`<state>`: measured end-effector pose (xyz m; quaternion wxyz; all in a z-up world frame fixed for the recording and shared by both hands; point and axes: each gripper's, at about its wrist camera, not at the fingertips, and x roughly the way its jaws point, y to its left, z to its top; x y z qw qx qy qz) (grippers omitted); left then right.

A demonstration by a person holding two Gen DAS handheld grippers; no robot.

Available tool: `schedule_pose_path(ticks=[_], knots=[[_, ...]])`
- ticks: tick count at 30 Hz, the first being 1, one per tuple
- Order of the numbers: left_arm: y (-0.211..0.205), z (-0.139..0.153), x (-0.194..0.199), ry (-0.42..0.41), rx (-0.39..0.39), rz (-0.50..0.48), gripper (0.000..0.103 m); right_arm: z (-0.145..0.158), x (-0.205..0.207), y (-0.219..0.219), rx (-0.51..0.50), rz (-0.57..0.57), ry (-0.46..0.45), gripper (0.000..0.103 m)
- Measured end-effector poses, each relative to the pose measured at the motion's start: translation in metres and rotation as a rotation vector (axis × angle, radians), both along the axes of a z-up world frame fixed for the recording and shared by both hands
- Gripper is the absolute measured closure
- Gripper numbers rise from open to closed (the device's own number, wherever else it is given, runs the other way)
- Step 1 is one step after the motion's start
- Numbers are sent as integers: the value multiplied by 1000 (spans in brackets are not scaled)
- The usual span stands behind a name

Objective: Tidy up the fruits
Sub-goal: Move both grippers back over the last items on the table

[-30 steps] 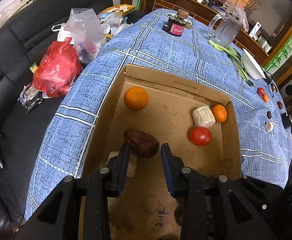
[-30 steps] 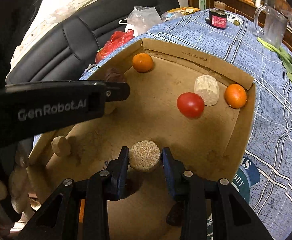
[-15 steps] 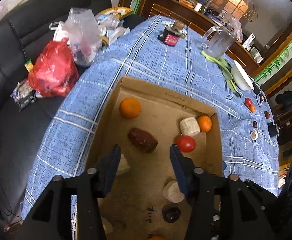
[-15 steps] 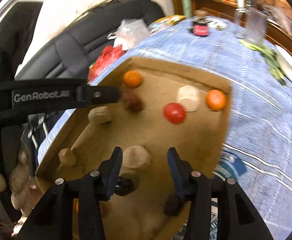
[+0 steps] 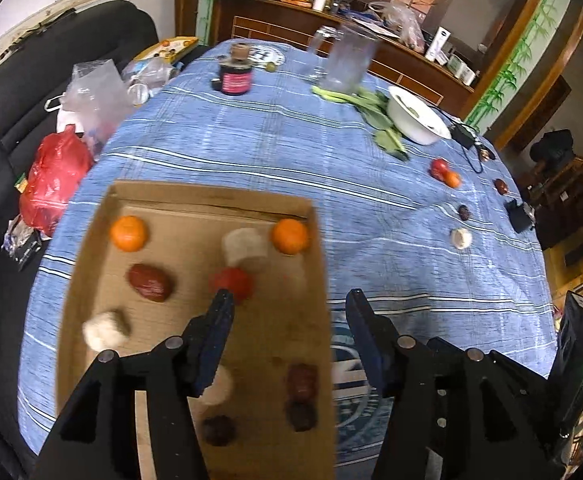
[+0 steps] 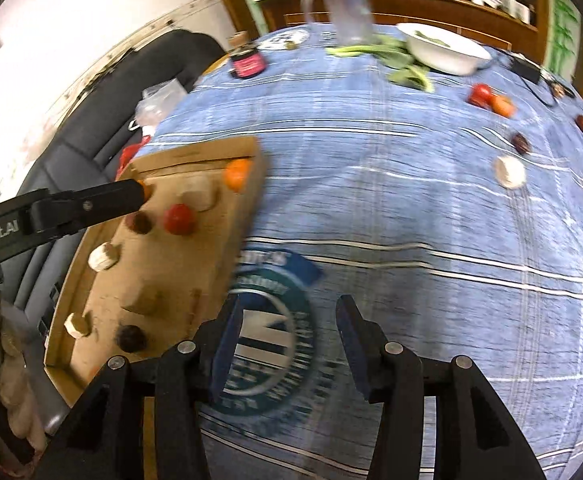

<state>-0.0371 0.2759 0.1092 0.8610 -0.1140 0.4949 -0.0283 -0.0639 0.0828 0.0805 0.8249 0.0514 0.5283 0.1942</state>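
Observation:
A shallow cardboard box [image 5: 211, 200] lies on the blue checked cloth. It holds two oranges [image 5: 128, 233], a tomato [image 5: 231, 280], a dark red fruit [image 5: 149, 282] and several pale and dark pieces. My left gripper [image 5: 288, 296] hangs over the box's right edge, its jaws opening with nothing between them. Over the cloth's round teal logo, right of the box [image 6: 195, 156], my right gripper [image 6: 287, 304] stands open and empty. Loose on the cloth at the right lie a tomato [image 6: 480, 94], a small orange [image 6: 503, 106], a pale piece [image 6: 509, 172] and dark dates [image 5: 464, 212].
At the table's far end stand a white bowl [image 5: 415, 120], a glass pitcher [image 5: 347, 60], a dark jar [image 5: 234, 76] and green leaves [image 5: 383, 128]. A black sofa at the left carries a red bag [image 5: 53, 176] and clear bags. A gloved hand [image 6: 7, 360] holds the left gripper.
Both grippers opened wider, rose and swung right, away from the box's inside. The dark red fruit and the pale round piece that sat between their jaws now lie free in the box.

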Motion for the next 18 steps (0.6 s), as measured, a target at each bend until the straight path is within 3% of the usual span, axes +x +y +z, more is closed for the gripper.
schedule_pose_path(ticks=[13,18], knots=[[-105,-17,2,37,12,-57,46,-13,8,-110,-1,-89,23,51],[-134,-24,17,56,-13,-78,46,-11,44,-164,-11,-140,-2,51]])
